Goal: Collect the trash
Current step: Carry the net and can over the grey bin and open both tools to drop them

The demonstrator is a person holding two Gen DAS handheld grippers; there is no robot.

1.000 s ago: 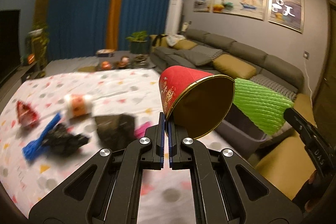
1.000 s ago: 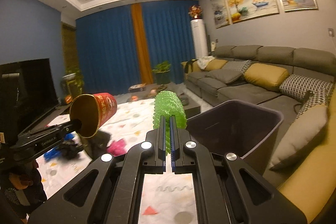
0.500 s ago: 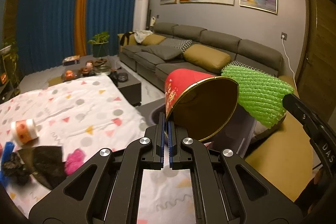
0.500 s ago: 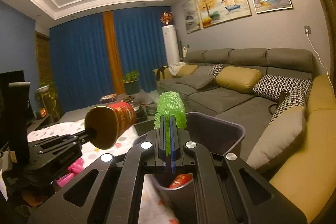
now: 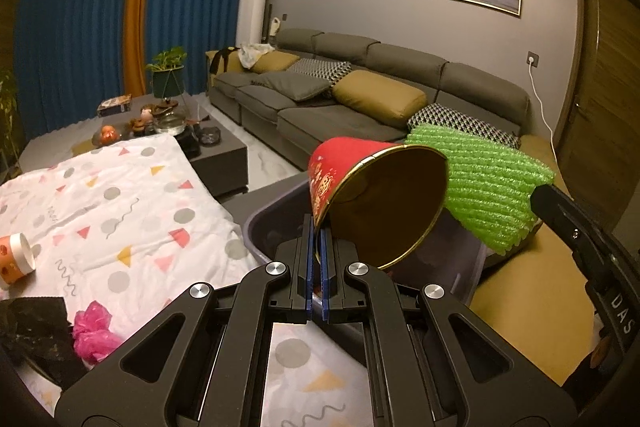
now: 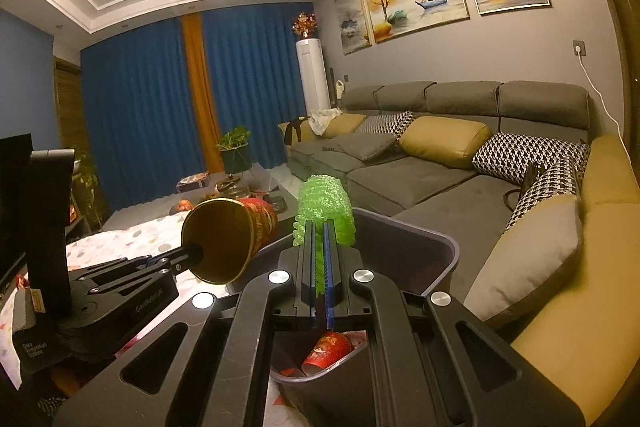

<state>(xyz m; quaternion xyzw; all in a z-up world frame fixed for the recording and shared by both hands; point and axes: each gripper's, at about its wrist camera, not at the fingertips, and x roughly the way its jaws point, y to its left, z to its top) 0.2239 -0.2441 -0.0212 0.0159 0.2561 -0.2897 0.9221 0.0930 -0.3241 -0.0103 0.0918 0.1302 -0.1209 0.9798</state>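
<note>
The left gripper (image 5: 318, 239) is pinched on the rim of a red paper cup (image 5: 352, 171), which is tipped on its side at the centre of the left wrist view, its gold-lined mouth turned toward the camera. The right gripper (image 6: 319, 251) is pressed together on a green foam net sleeve (image 6: 324, 203), seen at the centre of the right wrist view. Both pieces are held above the dark plastic trash bin (image 6: 432, 267), the cup over its left rim and the sleeve over its opening.

Inside the bin, at the lower centre of the right wrist view, another red cup (image 6: 328, 347) is seen lying; the rest of the contents is hidden by the gripper body.

At the lower left of the left wrist view, on the patterned cloth (image 5: 120, 211), a pink wrapper (image 5: 94, 331), a dark crumpled bag (image 5: 32, 331) and a white-and-orange cup (image 5: 14, 259) are cut off by the frame edge.
</note>
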